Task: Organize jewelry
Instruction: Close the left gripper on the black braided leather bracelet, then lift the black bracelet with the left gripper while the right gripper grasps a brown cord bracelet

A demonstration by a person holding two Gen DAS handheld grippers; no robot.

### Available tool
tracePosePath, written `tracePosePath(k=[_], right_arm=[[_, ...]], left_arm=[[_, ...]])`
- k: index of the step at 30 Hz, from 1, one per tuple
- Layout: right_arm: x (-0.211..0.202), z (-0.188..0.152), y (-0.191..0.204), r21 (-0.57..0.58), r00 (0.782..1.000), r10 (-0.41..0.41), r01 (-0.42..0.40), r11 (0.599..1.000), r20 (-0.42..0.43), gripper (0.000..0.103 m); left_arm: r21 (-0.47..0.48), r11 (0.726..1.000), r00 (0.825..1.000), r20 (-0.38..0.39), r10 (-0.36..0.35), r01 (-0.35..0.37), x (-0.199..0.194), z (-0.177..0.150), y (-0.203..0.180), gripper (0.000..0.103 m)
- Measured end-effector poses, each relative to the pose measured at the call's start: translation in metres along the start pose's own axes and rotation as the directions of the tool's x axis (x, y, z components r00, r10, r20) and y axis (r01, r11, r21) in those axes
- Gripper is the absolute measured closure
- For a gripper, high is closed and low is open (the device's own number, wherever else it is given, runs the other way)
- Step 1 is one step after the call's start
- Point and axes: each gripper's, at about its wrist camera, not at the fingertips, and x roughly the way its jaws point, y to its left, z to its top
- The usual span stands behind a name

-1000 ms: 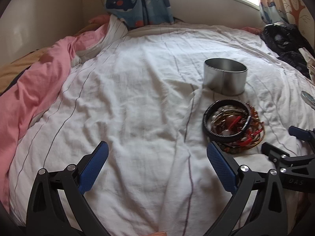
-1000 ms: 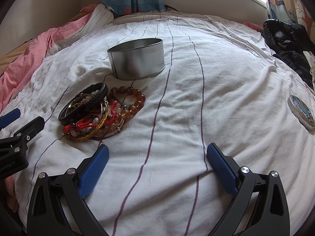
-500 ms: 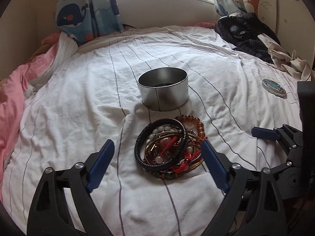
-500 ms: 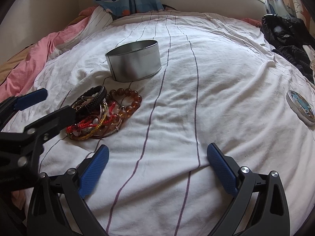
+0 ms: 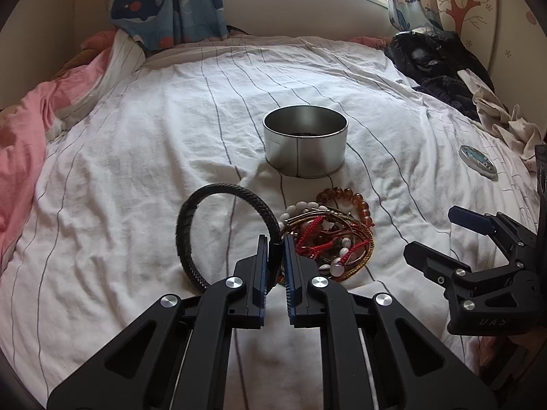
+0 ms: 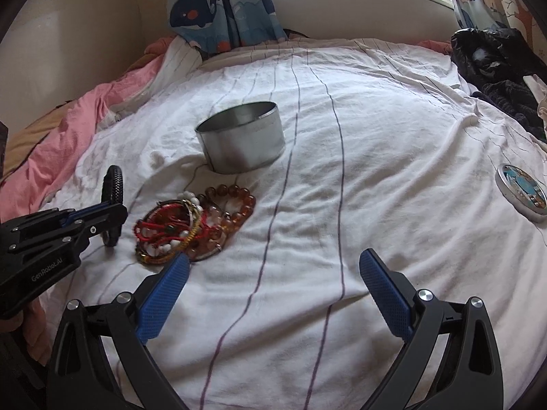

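The left gripper (image 5: 274, 251) pinches the black braided leather bracelet (image 5: 218, 229) upright, seemingly bound for the far round silver tin (image 5: 305, 145), while the right gripper (image 6: 273, 273) idles spread.

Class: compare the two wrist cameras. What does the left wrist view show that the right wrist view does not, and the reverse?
Only the left view shows the black bracelet as a full ring, pinched by the left gripper, and inside the tin. Only the right view shows the right gripper open over bare sheet. Both show tin, bracelet pile and lid.
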Motion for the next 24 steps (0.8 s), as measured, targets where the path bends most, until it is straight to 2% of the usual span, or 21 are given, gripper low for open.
tracePosePath(k=[2, 5, 8, 13, 16, 18, 20, 24], right_arm=[[-0.004, 0.001, 0.009, -0.032, 0.998, 0.055, -0.055, 0.998, 0.021, 0.008], [0.000, 0.001, 0.022, -0.070, 0.991, 0.134, -0.134, 0.989, 0.002, 0.010], [0.008, 0.000, 0.028, -0.058, 0.982, 0.188, -0.189, 0.980, -0.034, 0.037], [0.021, 0.002, 0.024, -0.008, 0.972, 0.223, -0.224, 0.974, -0.072, 0.049], [0.026, 0.002, 0.024, 0.012, 0.966, 0.244, -0.244, 0.970, -0.085, 0.062], [0.027, 0.003, 0.027, 0.004, 0.967, 0.240, -0.241, 0.971, -0.082, 0.081], [0.026, 0.004, 0.029, -0.011, 0.969, 0.235, -0.236, 0.972, -0.073, 0.091], [0.010, 0.006, 0.028, -0.038, 0.974, 0.225, -0.226, 0.973, -0.029, 0.099]], left_arm=[[-0.014, 1.000, 1.000, 0.011, -0.004, 0.004, -0.007, -0.001, 0.008, 0.095], [-0.032, 0.999, 1.000, 0.013, -0.025, 0.026, -0.009, -0.003, 0.016, 0.095], [-0.093, 0.993, 0.997, 0.021, -0.077, 0.078, -0.010, -0.005, 0.027, 0.095], [-0.151, 0.981, 0.992, 0.032, -0.121, 0.125, -0.013, -0.007, 0.038, 0.095], [-0.157, 0.979, 0.991, 0.033, -0.128, 0.132, -0.013, -0.008, 0.037, 0.095], [-0.157, 0.979, 0.991, 0.034, -0.128, 0.132, -0.013, -0.008, 0.036, 0.095], [-0.158, 0.979, 0.991, 0.034, -0.129, 0.132, -0.013, -0.008, 0.037, 0.095], [-0.160, 0.978, 0.991, 0.034, -0.131, 0.135, -0.013, -0.008, 0.036, 0.095]])
